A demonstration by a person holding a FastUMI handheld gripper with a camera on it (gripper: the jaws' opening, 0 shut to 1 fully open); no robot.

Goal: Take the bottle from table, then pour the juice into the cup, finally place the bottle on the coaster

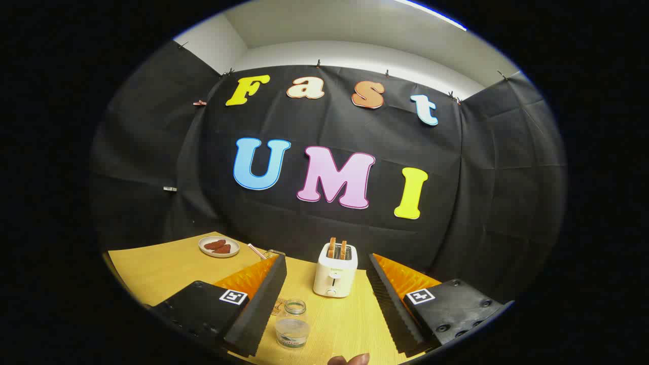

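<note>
My gripper (326, 261) is open, its two fingers spread wide above the yellow wooden table (152, 268), with nothing held between them. A small clear glass jar (292, 324) with an open mouth stands upright on the table between the fingers, close to the left finger (263, 299). A bit of a thin patterned piece (278, 307) lies flat next to the jar, mostly hidden by the left finger. Whether it is the coaster I cannot tell.
A white toaster (334, 276) with two slices of bread stands beyond the jar, between the fingertips. A small plate (219, 247) with brown food sits far left at the back. A pink stick (257, 251) and a small clear object (275, 252) lie behind the left fingertip. A person's fingertip (350, 360) shows at the near table edge.
</note>
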